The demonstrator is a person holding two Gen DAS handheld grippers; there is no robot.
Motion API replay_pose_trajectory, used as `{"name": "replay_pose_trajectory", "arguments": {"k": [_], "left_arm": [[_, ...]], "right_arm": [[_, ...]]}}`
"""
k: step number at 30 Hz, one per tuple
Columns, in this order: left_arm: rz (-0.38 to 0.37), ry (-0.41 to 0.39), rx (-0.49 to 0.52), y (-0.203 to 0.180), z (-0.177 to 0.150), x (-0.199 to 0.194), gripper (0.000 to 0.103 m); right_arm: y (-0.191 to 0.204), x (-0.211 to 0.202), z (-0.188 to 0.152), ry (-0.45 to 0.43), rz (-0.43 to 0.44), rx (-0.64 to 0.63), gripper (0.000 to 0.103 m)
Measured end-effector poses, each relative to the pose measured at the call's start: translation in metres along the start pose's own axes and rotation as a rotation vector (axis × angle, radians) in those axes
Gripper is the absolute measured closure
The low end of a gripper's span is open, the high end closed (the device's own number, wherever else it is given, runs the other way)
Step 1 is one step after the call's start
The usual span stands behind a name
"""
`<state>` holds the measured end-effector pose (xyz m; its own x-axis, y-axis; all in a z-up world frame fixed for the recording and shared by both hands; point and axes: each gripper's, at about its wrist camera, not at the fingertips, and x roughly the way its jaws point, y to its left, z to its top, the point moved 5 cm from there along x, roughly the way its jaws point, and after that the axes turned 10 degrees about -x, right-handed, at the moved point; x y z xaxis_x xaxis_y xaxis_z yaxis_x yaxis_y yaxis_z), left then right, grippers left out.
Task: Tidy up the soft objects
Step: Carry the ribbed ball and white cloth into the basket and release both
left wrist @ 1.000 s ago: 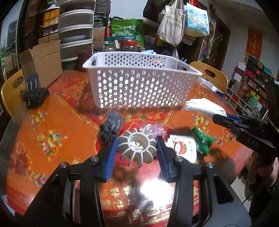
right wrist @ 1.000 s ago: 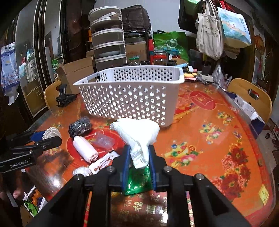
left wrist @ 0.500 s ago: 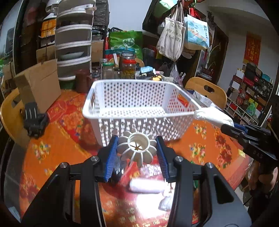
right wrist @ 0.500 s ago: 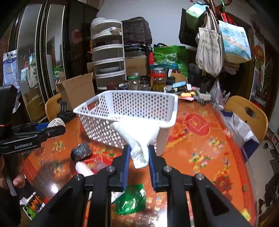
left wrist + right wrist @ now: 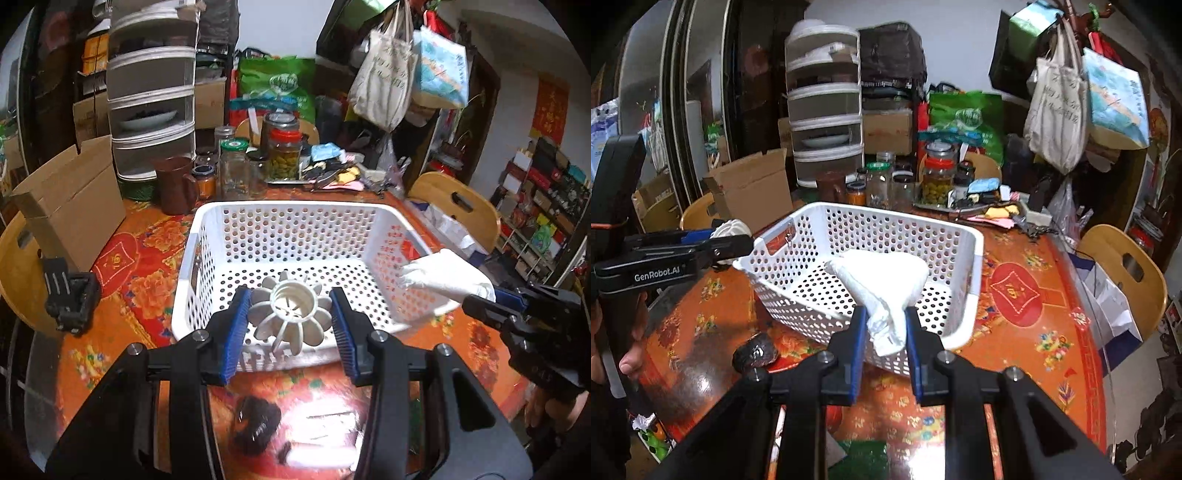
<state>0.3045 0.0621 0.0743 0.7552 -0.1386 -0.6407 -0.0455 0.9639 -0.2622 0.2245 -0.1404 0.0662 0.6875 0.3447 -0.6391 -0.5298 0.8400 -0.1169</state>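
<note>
A white perforated basket (image 5: 207,221) (image 5: 975,251) stands on the red patterned table, its inside bare. My left gripper (image 5: 290,314) is shut on a white ribbed flower-shaped toy (image 5: 291,310), held above the basket's near rim; the toy also shows in the right wrist view (image 5: 733,229). My right gripper (image 5: 884,328) is shut on a white cloth (image 5: 886,280), held over the basket's right edge; it also shows in the left wrist view (image 5: 439,277). A dark scrubby ball (image 5: 256,424) (image 5: 755,356) lies on the table in front of the basket.
Jars (image 5: 282,155), a brown mug (image 5: 177,184), a cardboard box (image 5: 70,199) and a drawer tower (image 5: 151,110) stand behind the basket. A black clamp (image 5: 70,295) sits at the left. A green packet (image 5: 864,461) lies near me. Wooden chairs ring the table.
Both grippers have risen and moved forward from the table, carrying the toy and the cloth up over the basket. The basket now shows from above.
</note>
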Motion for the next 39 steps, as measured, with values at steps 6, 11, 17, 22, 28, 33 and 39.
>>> {"name": "replay_pose_trajectory", "arguments": {"k": [6, 11, 17, 22, 28, 33, 39], "left_arm": [[0.064, 0.118, -0.001, 0.000, 0.015, 0.063, 0.062], [0.100, 0.214, -0.040, 0.012, 0.016, 0.107, 0.062], [0.169, 0.305, -0.029, 0.024, 0.015, 0.143, 0.062], [0.189, 0.363, -0.036, 0.029, 0.011, 0.164, 0.062], [0.194, 0.387, -0.025, 0.026, 0.002, 0.172, 0.062], [0.169, 0.375, -0.016, 0.023, 0.002, 0.169, 0.051], [0.160, 0.319, 0.007, 0.013, 0.009, 0.155, 0.028]], "right_arm": [[-0.008, 0.049, 0.021, 0.100, -0.013, -0.004, 0.084], [-0.017, 0.091, 0.021, 0.203, -0.014, 0.003, 0.084], [-0.023, 0.130, 0.017, 0.317, 0.013, 0.009, 0.084], [-0.023, 0.149, 0.013, 0.376, 0.010, -0.001, 0.084], [-0.018, 0.163, 0.007, 0.427, 0.014, -0.025, 0.084], [-0.016, 0.163, 0.007, 0.422, 0.027, -0.020, 0.070], [-0.008, 0.154, 0.012, 0.379, 0.054, -0.022, 0.024]]}}
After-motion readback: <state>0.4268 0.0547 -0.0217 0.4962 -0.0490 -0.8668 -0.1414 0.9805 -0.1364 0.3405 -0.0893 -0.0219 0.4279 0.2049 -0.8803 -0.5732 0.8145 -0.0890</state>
